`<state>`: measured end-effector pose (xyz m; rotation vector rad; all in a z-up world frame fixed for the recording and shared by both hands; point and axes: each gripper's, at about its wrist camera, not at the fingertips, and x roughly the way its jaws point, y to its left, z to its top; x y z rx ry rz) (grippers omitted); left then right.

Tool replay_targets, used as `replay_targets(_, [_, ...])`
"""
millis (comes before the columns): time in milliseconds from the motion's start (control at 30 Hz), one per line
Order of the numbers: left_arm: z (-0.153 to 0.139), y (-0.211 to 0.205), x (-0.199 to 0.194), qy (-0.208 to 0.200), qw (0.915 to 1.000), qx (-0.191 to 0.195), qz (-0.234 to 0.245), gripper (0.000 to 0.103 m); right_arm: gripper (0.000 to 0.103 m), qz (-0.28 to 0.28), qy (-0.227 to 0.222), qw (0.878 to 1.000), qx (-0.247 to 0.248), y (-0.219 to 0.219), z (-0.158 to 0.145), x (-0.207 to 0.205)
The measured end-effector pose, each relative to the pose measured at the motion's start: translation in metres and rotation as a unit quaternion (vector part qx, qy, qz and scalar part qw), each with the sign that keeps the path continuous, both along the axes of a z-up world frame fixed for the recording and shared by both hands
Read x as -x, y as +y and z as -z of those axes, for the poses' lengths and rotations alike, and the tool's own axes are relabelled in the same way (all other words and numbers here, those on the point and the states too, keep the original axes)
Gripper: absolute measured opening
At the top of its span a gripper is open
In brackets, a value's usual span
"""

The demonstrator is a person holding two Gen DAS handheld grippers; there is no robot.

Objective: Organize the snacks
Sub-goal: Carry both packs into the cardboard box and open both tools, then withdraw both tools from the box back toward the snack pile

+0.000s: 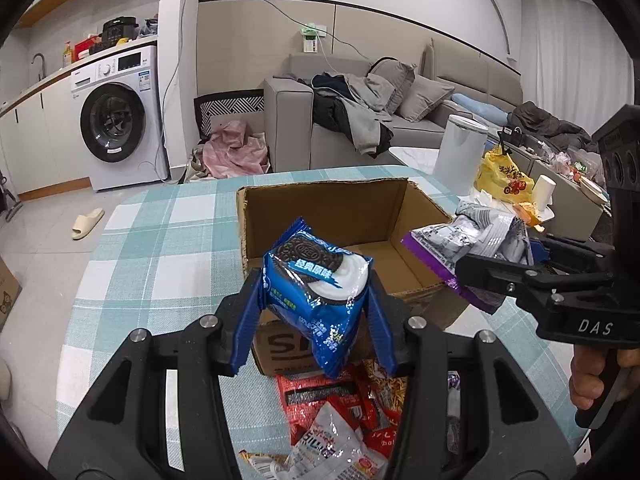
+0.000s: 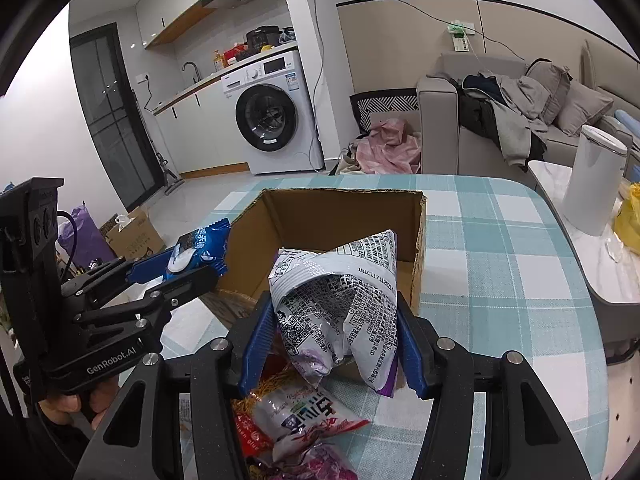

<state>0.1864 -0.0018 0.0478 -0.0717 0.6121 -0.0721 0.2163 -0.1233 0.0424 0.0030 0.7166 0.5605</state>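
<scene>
Checked tablecloth (image 1: 160, 240), open box (image 1: 320, 216) at 12 o'clock, loose snack pile (image 1: 336, 420) at 6. Left gripper (image 1: 316, 312) clamped on Oreo pack (image 1: 316, 284), held up before box. Right gripper (image 2: 332, 332) clamped on grey bag (image 2: 340, 300), over box near edge. Risk: slick foil slipping; grippers close together, could collide over box.

A lived-in home: a washing machine (image 2: 276, 120) under a kitchen counter (image 2: 192, 84), a clothes-strewn sofa (image 1: 360, 120), and a table (image 2: 500, 248) with a checked cloth.
</scene>
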Motion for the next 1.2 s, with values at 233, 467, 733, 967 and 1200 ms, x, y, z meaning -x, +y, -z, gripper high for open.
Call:
replay_targets(233, [0.009,-0.002,-0.021,0.010,0.9999,-0.004,0.002,0.046,0.057,0.002,0.010,1.000,0.007,0.008,0.002,-0.018])
replay_targets(467, [0.021,0.000,-0.038,0.029,0.9996,-0.003,0.003,0.046,0.056,0.000,0.018,1.000,0.016,0.016,0.010,-0.029])
replay_targets(733, [0.023,0.000,-0.037,0.025,0.9997,-0.002,0.008,0.054,0.057,-0.003,0.007,1.000,0.011,0.011,0.006,-0.024])
replay_targets(967, [0.015,0.002,-0.012,0.006,0.9999,-0.013,0.008,0.088,0.090,-0.001,-0.007,1.000,-0.002,-0.006,0.000,-0.005])
replay_targets(1200, [0.007,0.006,0.022,-0.002,1.0000,-0.005,0.003,0.102,0.102,0.011,-0.011,1.000,-0.003,-0.019,-0.004,0.010])
